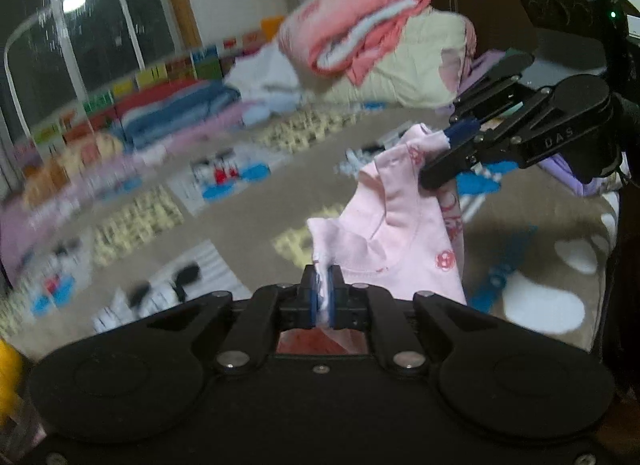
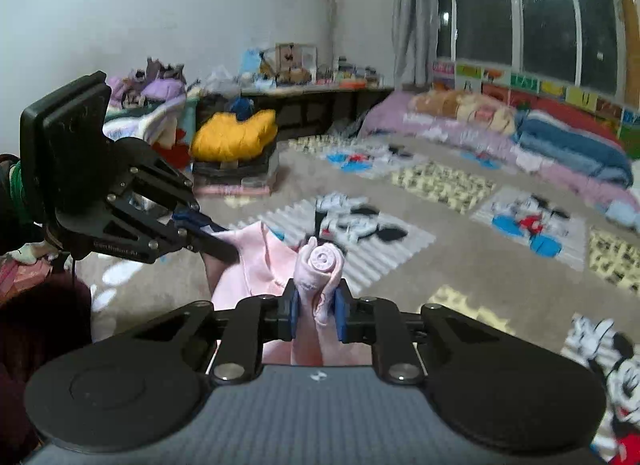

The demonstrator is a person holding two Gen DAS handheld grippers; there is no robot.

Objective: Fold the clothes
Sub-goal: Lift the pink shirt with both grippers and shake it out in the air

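While both grippers are clamped on it, the pink garment (image 1: pixel 404 233) hangs between them above the patterned mat (image 1: pixel 224 201): the left gripper (image 1: pixel 325 297) pinches a thin edge, and the right gripper (image 2: pixel 318 307) grips a bunched, rolled fold. Folded bedding (image 1: pixel 360 45) and piled clothes (image 1: pixel 180 113) lie beyond on the mat, well apart from the garment.

Black gripper (image 1: pixel 324 297) linkages, blue pads, silver screws

i see open patterned floor mat (image 2: pixel 460 265) ahead to pass over; a bedding pile (image 1: pixel 380 45) blocks the far side, folded blankets (image 2: pixel 560 145) line the window wall.
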